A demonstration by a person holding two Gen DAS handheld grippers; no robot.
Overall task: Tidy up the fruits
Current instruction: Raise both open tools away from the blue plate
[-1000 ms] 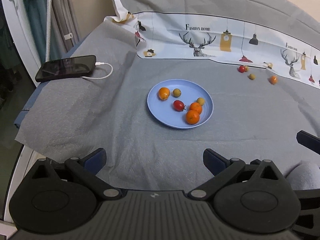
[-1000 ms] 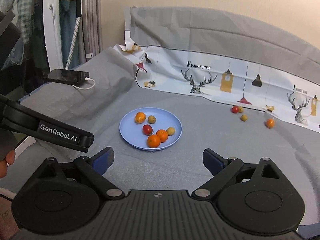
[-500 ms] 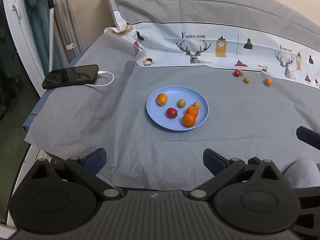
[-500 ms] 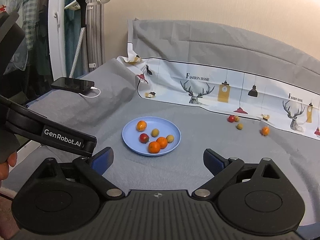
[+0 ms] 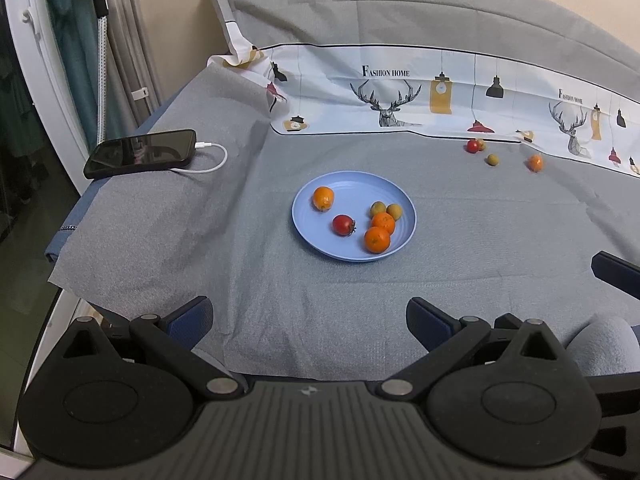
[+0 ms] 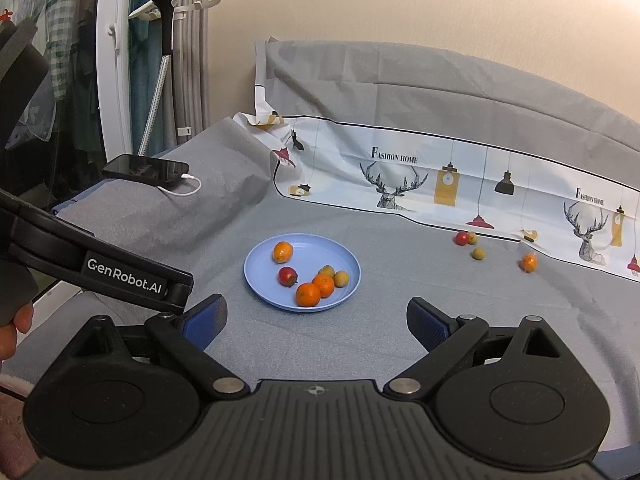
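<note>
A blue plate sits mid-table holding three oranges, a red tomato and two small green-yellow fruits. Loose at the far right lie a red tomato, a small fruit beside it, a green-yellow fruit and an orange. My left gripper is open and empty, well short of the plate. My right gripper is open and empty, near the plate's front edge.
A black phone on a white charging cable lies at the left on raised grey cloth. A printed cloth runs along the back. The table's left edge drops off. The left gripper's body shows in the right wrist view.
Both grippers have drawn back and tilted up, so the plate looks smaller and farther. On the plate the green fruit has rolled right to the other one. Jaws stay open.
</note>
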